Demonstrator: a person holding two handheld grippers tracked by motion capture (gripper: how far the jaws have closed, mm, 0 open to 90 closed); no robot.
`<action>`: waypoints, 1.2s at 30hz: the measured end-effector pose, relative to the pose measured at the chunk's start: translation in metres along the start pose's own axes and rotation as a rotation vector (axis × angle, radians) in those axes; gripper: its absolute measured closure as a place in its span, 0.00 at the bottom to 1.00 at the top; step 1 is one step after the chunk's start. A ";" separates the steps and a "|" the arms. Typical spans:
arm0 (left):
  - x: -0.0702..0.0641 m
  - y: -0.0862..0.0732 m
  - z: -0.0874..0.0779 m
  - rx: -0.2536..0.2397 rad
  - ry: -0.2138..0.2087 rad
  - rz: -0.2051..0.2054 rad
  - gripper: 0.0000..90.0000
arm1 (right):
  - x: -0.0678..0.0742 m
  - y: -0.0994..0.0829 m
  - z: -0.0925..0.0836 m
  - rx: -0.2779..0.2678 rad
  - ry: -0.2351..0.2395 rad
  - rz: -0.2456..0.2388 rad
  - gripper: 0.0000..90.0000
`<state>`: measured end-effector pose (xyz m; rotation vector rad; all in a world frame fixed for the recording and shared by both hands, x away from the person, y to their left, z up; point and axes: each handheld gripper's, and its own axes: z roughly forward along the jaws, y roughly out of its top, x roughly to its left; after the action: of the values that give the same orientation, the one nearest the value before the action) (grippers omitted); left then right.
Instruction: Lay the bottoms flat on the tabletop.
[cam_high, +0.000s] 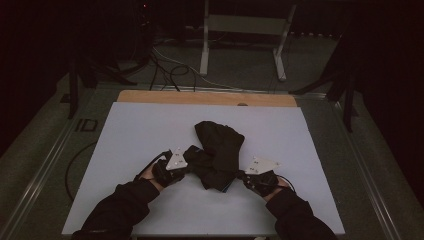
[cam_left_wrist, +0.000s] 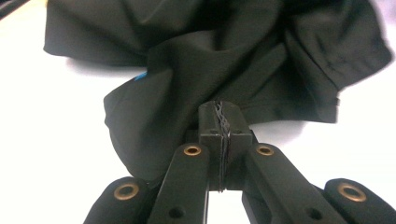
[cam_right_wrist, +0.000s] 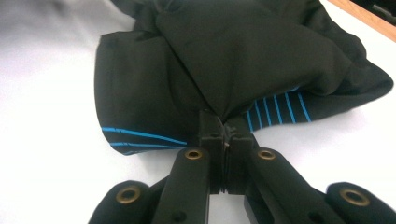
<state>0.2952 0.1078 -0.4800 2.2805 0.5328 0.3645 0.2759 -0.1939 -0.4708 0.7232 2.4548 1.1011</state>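
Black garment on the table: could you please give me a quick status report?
Left claw shut on black garment. Right claw shut on it too. Garment bunched on white table.

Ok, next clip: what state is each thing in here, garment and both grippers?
black garment: crumpled in a heap on the white table, blue stripes showing, pinched at both sides.
left gripper: jaws shut on the garment's fabric.
right gripper: jaws shut on a fold of the garment.
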 end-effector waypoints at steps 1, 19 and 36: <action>-0.006 0.000 -0.001 0.010 -0.004 0.015 1.00 | 0.001 -0.002 -0.002 0.005 0.001 -0.001 1.00; -0.040 -0.007 -0.007 0.065 -0.160 0.045 0.99 | 0.020 -0.037 -0.014 0.108 0.063 0.005 0.99; 0.017 0.003 0.000 -0.016 -0.059 -0.083 0.43 | -0.036 -0.025 -0.013 -0.055 -0.072 0.225 0.38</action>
<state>0.3111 0.1137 -0.4760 2.2382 0.5904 0.2592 0.2911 -0.2368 -0.4783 1.0227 2.3163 1.1944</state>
